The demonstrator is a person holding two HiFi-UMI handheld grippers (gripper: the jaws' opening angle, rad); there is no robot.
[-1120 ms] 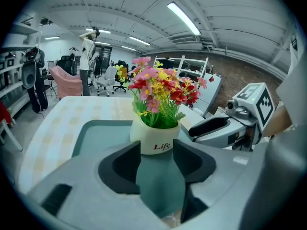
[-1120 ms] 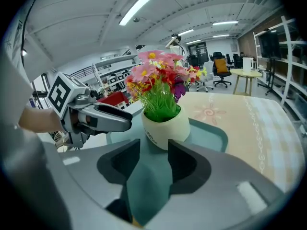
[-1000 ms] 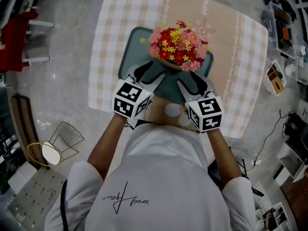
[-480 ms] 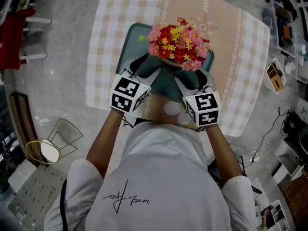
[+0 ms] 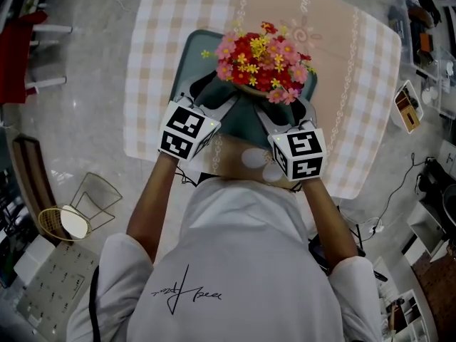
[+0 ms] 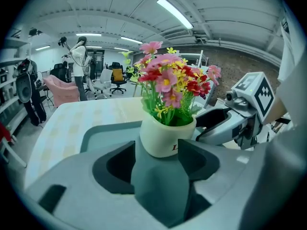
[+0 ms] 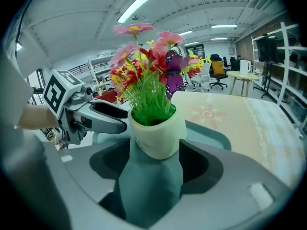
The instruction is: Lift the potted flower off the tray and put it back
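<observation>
head view: potted flower [image 5: 260, 63] stands on tray [image 5: 187, 59] on tabletop [image 5: 157, 34]; left tongs [image 5: 217, 100] and right tongs [image 5: 285, 116] near side of pot, blooms hide it | left gripper view: jaws just opening wide, pot at tips, ungripped; a nudge could tip it | right gripper view: likewise wide, holding nothing; tip contact unclear, uneven squeeze could tilt pot

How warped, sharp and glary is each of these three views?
Head view: sharp, evenly lit, the table bowing only slightly at its edges. Left gripper view: heavy fisheye with dark corners, the ceiling light strip blown out. Right gripper view: same warp, the cream flower pot crisp, the far room softer.
</observation>
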